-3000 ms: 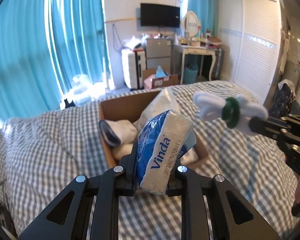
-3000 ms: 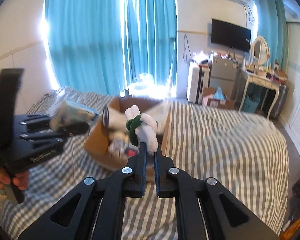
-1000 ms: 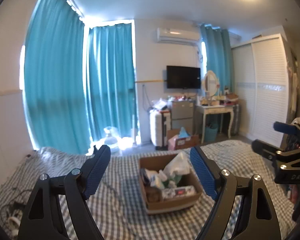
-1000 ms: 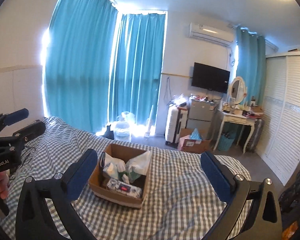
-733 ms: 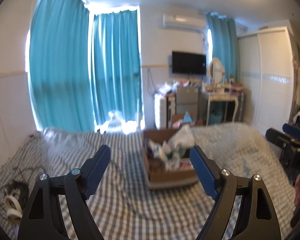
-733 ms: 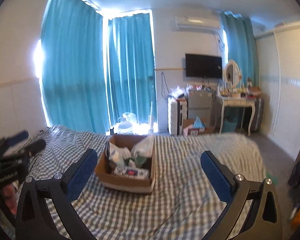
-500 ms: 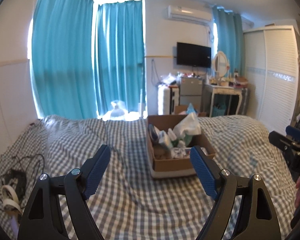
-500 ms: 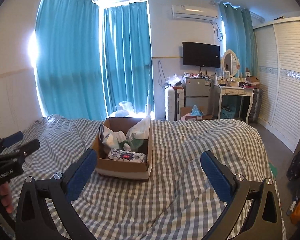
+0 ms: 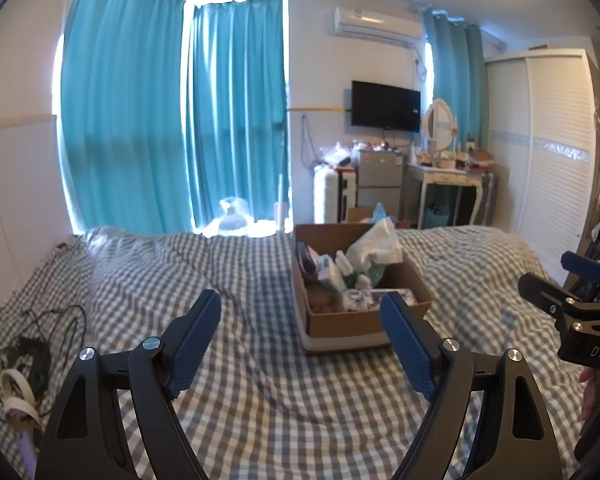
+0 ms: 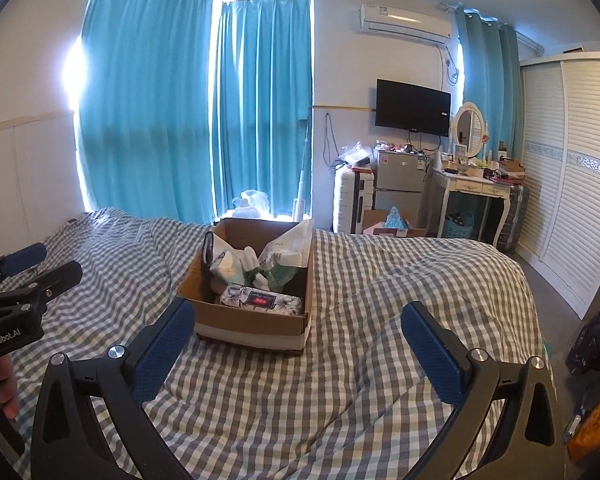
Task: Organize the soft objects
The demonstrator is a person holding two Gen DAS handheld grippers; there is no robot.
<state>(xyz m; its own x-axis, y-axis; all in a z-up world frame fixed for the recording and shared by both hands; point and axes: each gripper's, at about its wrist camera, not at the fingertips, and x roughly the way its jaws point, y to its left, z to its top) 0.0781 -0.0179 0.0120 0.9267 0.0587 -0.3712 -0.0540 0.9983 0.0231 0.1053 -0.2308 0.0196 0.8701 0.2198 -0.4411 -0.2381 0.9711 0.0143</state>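
A brown cardboard box (image 9: 348,322) (image 10: 252,326) stands on the grey checked bed. It holds soft packs: a white plastic bag (image 9: 374,242) (image 10: 290,248), a tissue pack with a red label (image 10: 262,300), and a white and green plush piece (image 10: 254,266). My left gripper (image 9: 300,344) is open and empty, held back from the box. My right gripper (image 10: 296,344) is open and empty, also back from the box. Each gripper shows at the edge of the other's view, the right one (image 9: 572,304) and the left one (image 10: 24,280).
The checked duvet (image 10: 380,300) covers the bed. Black cables and a white cord (image 9: 24,360) lie at the bed's left edge. Beyond the bed stand teal curtains (image 9: 172,128), a suitcase (image 10: 350,200), a small fridge (image 10: 398,184), a dressing table (image 10: 476,192) and a white wardrobe (image 10: 572,184).
Three seconds ago the left gripper held a tissue pack and the right a plush flower; both are now open and empty. In the last second both views have settled farther back from the box.
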